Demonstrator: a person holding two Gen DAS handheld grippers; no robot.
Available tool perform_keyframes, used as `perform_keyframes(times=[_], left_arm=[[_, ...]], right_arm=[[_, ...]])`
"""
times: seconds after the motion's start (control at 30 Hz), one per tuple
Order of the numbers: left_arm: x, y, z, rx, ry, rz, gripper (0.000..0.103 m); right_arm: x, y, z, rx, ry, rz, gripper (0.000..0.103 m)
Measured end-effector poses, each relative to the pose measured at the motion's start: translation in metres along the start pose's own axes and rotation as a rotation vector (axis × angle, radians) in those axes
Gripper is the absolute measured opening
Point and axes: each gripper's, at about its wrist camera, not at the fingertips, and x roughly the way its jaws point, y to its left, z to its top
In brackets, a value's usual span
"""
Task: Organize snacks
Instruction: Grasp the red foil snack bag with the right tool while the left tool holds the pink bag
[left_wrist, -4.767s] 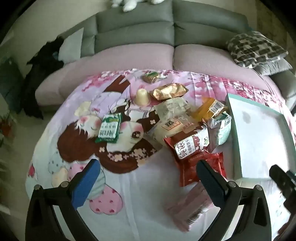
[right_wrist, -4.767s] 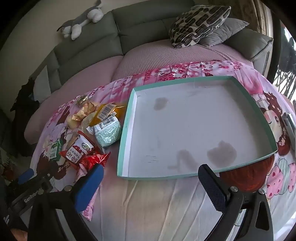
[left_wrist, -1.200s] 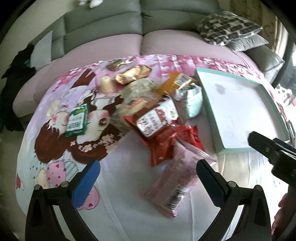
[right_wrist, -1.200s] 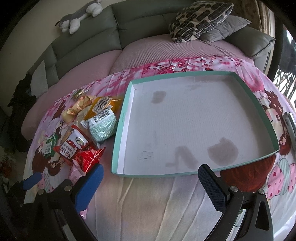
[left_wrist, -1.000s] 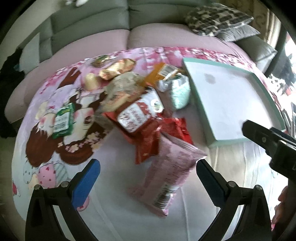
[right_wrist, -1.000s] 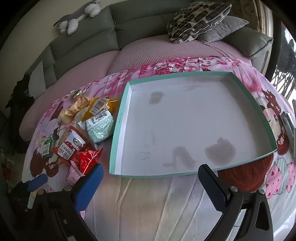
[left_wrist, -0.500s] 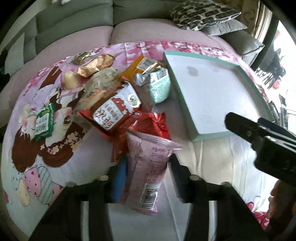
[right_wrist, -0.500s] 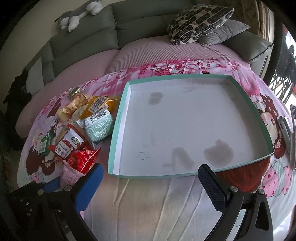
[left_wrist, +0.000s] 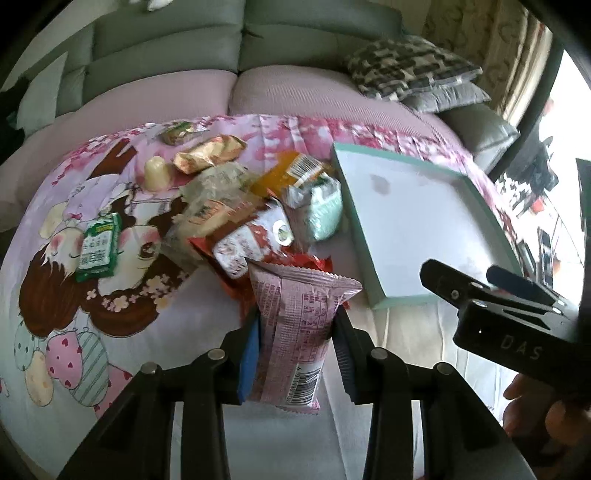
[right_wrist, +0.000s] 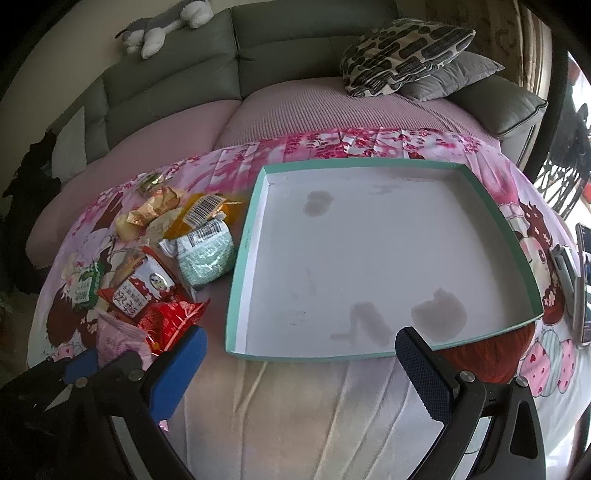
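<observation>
The left gripper (left_wrist: 295, 343) pinches a pink snack packet (left_wrist: 295, 325) between its two fingers, jaws drawn in tight against the wrapper's lower half, the packet's crimped top standing forward of the fingertips. The right gripper (right_wrist: 299, 365) hangs wide apart and holds nothing, its fingers framing the near edge of the teal-rimmed tray (right_wrist: 236, 266) straight ahead of it.

The tray, forward and to the right of the left gripper, appears bare: only grey stains mark its white floor, and no snack lies inside.

The rest of the pile sits just beyond the pink packet's top: a red foil bag (left_wrist: 314, 264), a red-and-white packet (left_wrist: 251, 236), a mint-green pack (left_wrist: 321, 210) near the tray's left wall, an orange pack (left_wrist: 291, 171), and a gold wrapper (left_wrist: 208, 153) farther ahead. A small green carton (left_wrist: 98, 245) lies well apart, forward-left.

The risks, as judged here: the grip is on soft, air-filled film, so the packet could slip or swivel on the lift; its top edge lies close to the red foil bag and may drag it along; a low carry could snag the tray's rim.
</observation>
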Motion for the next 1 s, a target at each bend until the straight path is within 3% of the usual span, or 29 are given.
perform_keyframes(times=[0.2,0.5,0.67,1.0], left_arm=[[-0.013,0.038,0.003,-0.140,-0.055,0.042,0.039],[-0.028,0.090,-0.007,-0.318,-0.104,0.124,0.039],[-0.032,0.103,-0.011,-0.356,-0.111,0.155,0.039],[-0.033,0.118,-0.017,-0.398,-0.104,0.163,0.039]], right_arm=[[0.001,0.021,0.004,-0.039,0.000,0.023,0.103],[0.014,0.082,0.001,-0.161,0.028,0.089,0.103],[0.030,0.114,-0.006,-0.224,0.083,0.105,0.101],[0.059,0.134,-0.009,-0.267,0.156,0.083,0.086]])
